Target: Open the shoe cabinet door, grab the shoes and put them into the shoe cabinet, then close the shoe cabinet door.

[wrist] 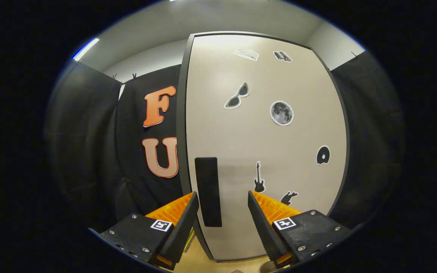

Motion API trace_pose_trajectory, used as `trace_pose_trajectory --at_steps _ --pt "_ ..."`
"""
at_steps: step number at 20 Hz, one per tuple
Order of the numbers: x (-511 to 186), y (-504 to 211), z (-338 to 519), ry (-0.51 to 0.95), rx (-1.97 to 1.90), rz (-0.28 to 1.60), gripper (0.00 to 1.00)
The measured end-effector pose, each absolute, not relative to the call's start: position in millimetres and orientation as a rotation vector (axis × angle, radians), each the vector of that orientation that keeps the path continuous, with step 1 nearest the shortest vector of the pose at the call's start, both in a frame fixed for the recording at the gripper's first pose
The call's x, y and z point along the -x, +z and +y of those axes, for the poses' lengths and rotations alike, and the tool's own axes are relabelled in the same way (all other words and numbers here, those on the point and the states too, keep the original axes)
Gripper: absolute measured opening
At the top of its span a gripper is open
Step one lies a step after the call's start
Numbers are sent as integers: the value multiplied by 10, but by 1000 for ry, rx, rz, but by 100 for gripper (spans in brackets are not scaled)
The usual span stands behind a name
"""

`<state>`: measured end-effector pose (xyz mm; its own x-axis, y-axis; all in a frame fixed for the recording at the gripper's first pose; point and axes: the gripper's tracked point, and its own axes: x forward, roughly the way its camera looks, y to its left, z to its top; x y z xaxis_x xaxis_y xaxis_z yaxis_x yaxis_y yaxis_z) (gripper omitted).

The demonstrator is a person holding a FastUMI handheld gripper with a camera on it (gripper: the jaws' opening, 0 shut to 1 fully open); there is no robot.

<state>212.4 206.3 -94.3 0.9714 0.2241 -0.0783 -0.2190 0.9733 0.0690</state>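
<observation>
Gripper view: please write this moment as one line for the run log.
stage: approaching door | cabinet door: shut | handle: between the fingers, not gripped | gripper: open

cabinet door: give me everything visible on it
The shoe cabinet door is a tall, smooth beige panel with a dark edge, shut and upright. A black vertical handle sits low near its left edge, between the open gripper fingers, untouched. Stickers dot its face: sunglasses, moon, disc, guitar.

Shoe cabinet door (263, 125) shut just ahead, its handle (207, 191) at the door's left edge between the spread fingers of the claw (222, 199), booth wall (89, 144) behind
</observation>
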Motion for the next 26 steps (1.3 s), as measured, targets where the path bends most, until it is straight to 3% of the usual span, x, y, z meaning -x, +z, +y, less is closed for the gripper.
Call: trace_pose_trajectory --at_steps 7,12,17,22,26 --pt "-2416 -1083 2264 247 -28 96 66" --pt "-2432 -1094 2327 217 -19 93 36" --pt "-2418 -1123 2327 246 -52 133 32" --pt "-2351 -1110 2325 252 -69 151 16" --pt "-2249 -1075 2285 243 -65 141 13"
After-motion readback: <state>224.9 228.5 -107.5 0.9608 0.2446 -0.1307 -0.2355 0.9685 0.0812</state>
